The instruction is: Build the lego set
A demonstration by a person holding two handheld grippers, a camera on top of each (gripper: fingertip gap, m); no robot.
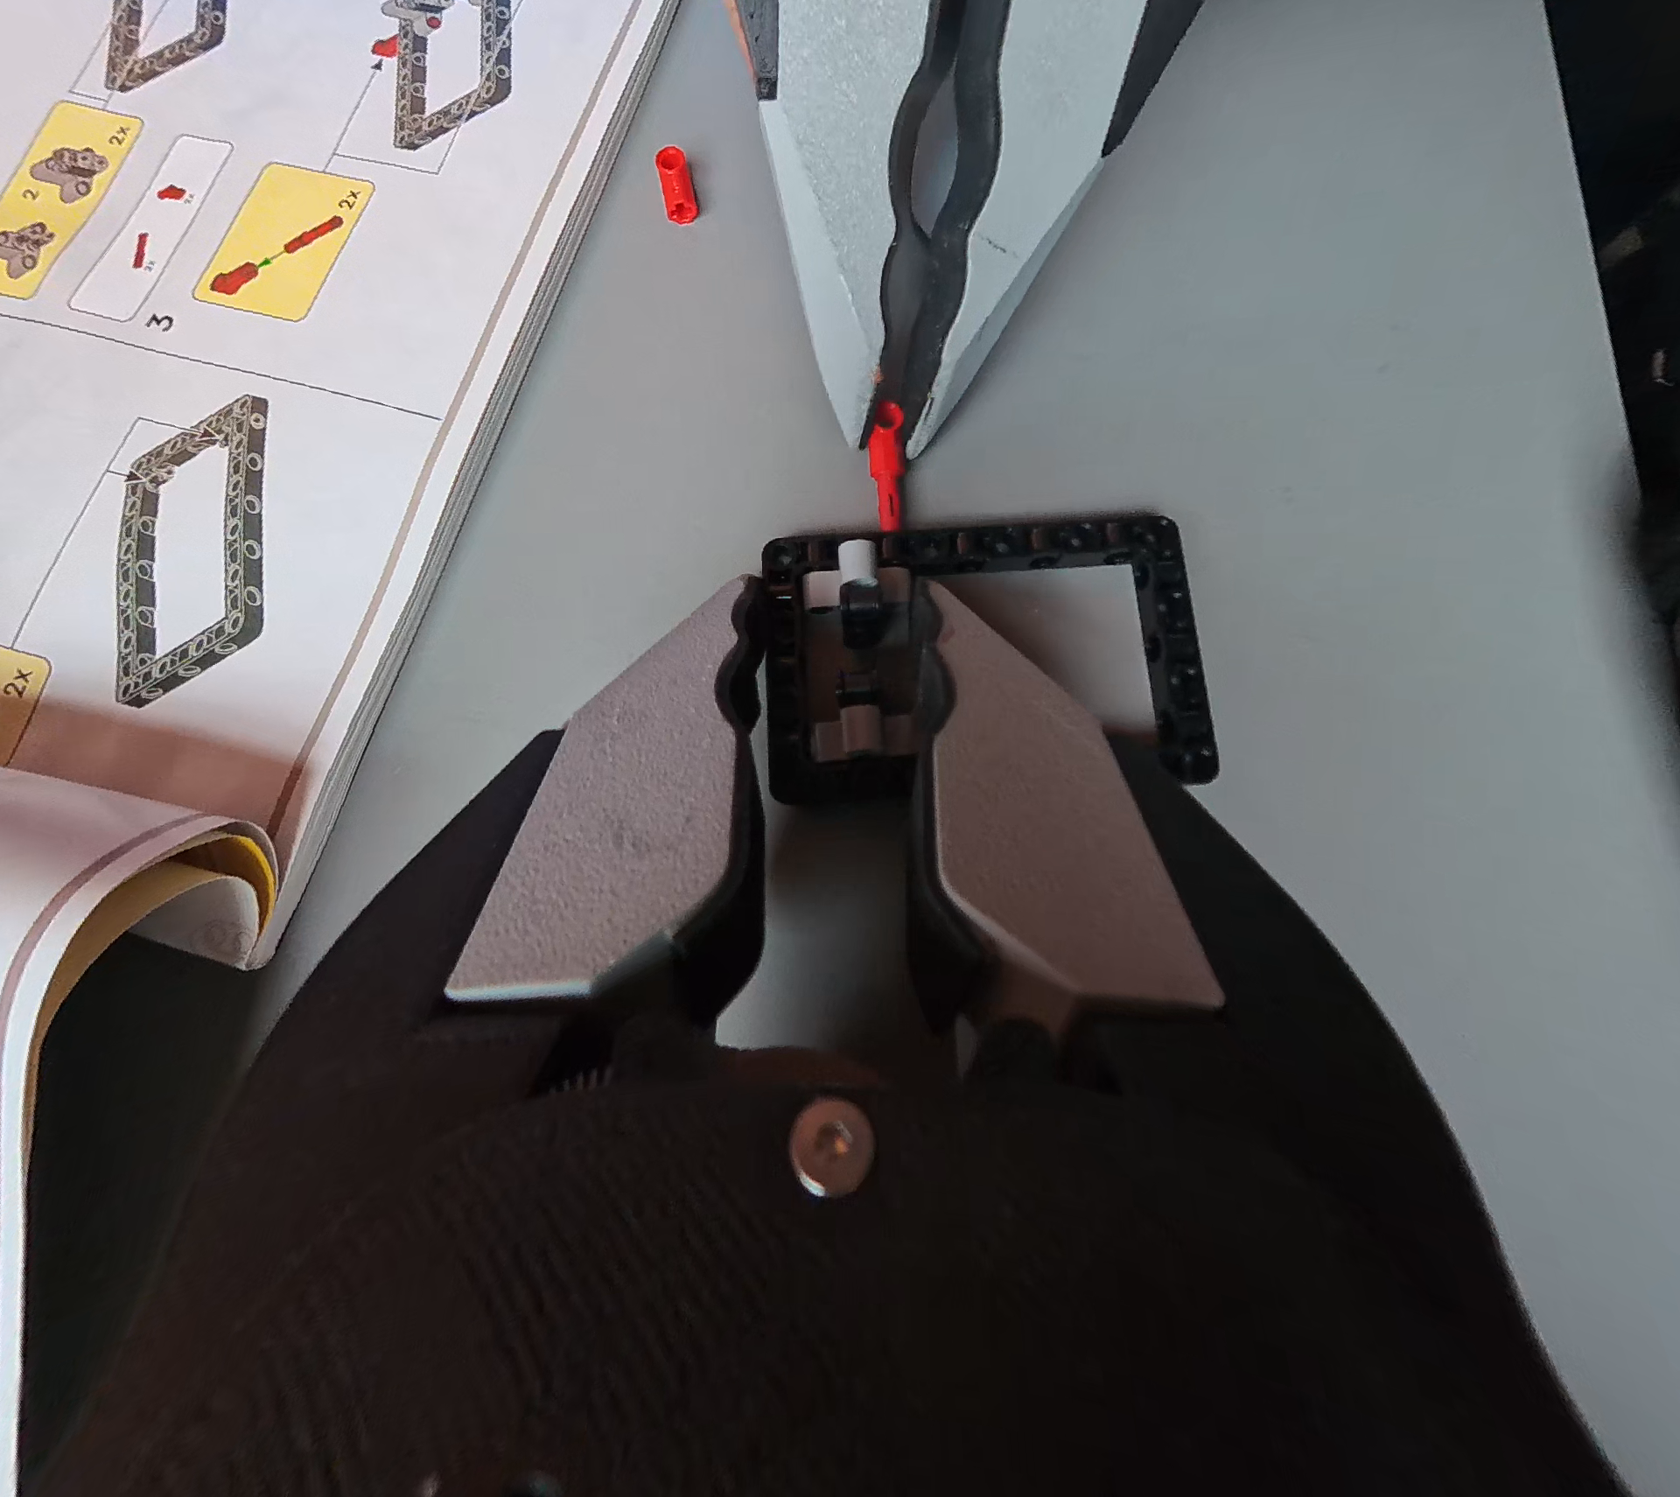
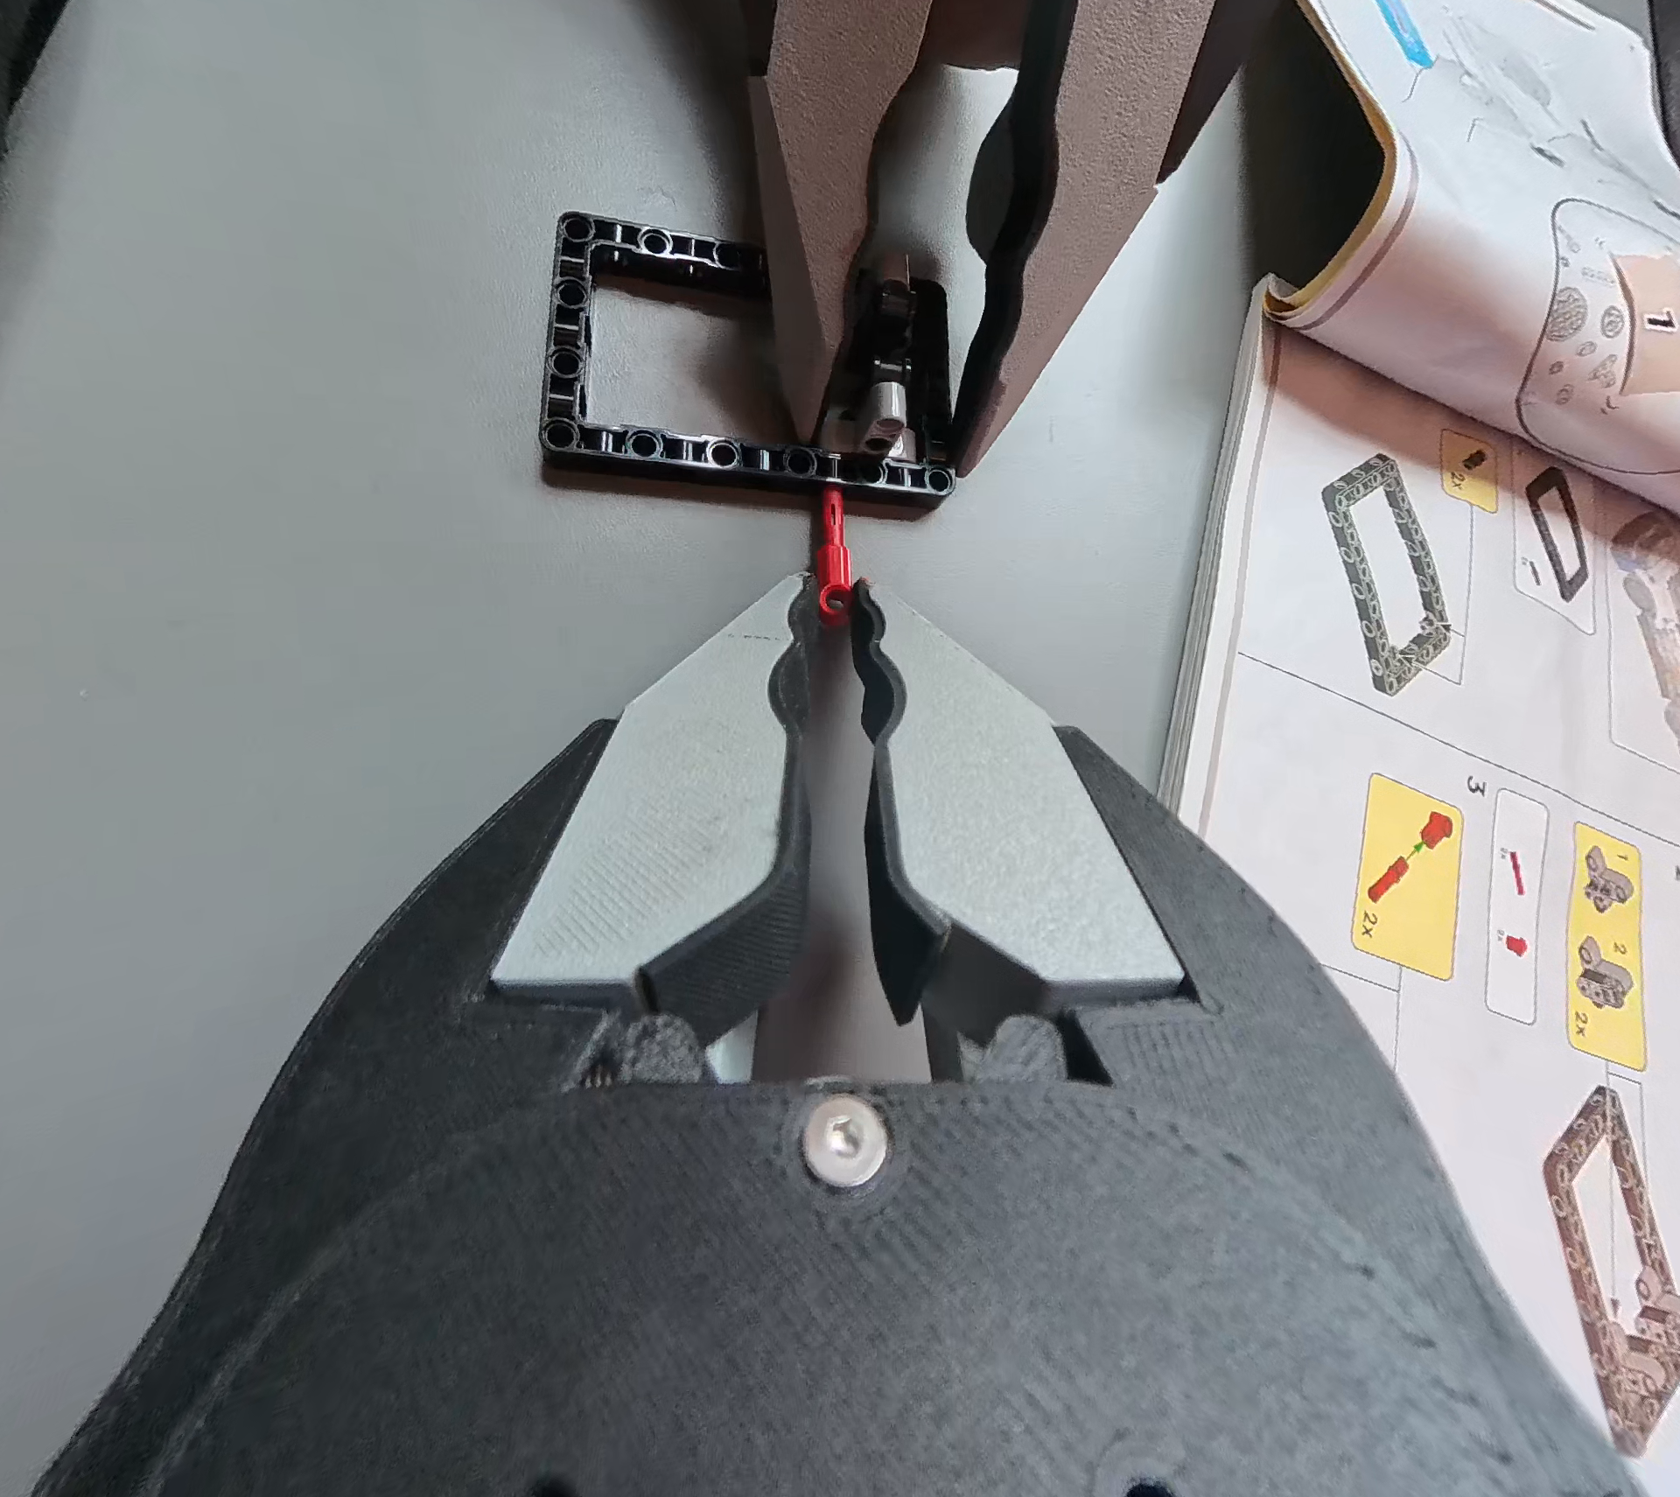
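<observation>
The black frame [image 2: 727, 453] is lying flat on the grey table [image 2: 318, 635], with a grey-and-black connector piece [image 2: 886, 363] sitting inside one end of it. The left gripper [image 1: 841, 617] is bracing that end, its fingers closed against the frame's short side and the connector between them. The right gripper [image 2: 832, 599] is pinching the head of a red pin [image 2: 832, 544] at its very tips, and the pin's thin end is touching the outer face of the frame's long beam, seemingly at a hole.

The risk here is that the pin is being held by little more than its head: if it is meeting the beam slightly off the hole's line, a push could be tipping it sideways in the tips or popping it out altogether. A push could also be sliding the frame across the smooth table if the left gripper's hold is slack.

A second red piece [image 1: 675, 185] is lying loose on the table, well apart from the work and near the open instruction booklet [image 1: 318, 272]. Nothing is standing between pin and beam.
</observation>
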